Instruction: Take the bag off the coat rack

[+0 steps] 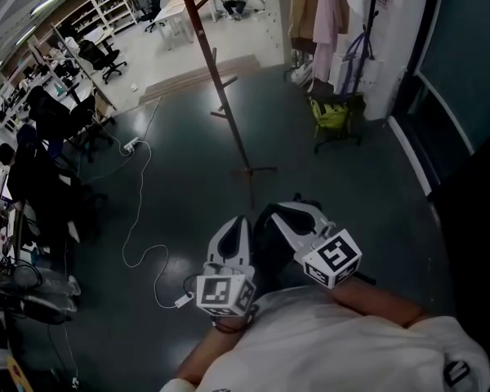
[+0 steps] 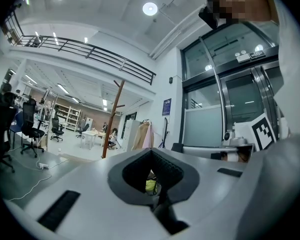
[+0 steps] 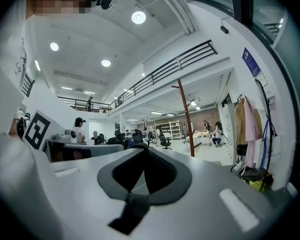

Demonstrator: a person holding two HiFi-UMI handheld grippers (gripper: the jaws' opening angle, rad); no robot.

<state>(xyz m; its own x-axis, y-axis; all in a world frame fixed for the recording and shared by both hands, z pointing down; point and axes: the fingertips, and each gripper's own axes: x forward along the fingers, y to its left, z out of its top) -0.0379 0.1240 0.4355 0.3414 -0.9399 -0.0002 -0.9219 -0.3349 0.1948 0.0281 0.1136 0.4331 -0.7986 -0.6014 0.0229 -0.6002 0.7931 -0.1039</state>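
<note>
A bare brown wooden coat rack (image 1: 220,88) stands on the dark floor ahead, and shows too in the left gripper view (image 2: 113,119) and the right gripper view (image 3: 186,119). Further right, beige and pink clothes (image 1: 314,11) hang by the wall, with what looks like a pale bag with purple straps (image 1: 353,62) beside them. My left gripper (image 1: 238,219) and right gripper (image 1: 298,205) are held close to my body, pointing forward, well short of both racks. Both are shut with nothing between the jaws, as each own view shows (image 2: 151,150) (image 3: 145,148).
A yellow-green bag (image 1: 330,115) sits on a low black stand under the clothes. A white cable (image 1: 139,219) trails over the floor at the left. Office chairs and desks (image 1: 57,113) line the left side. A dark glass wall (image 1: 465,72) runs along the right.
</note>
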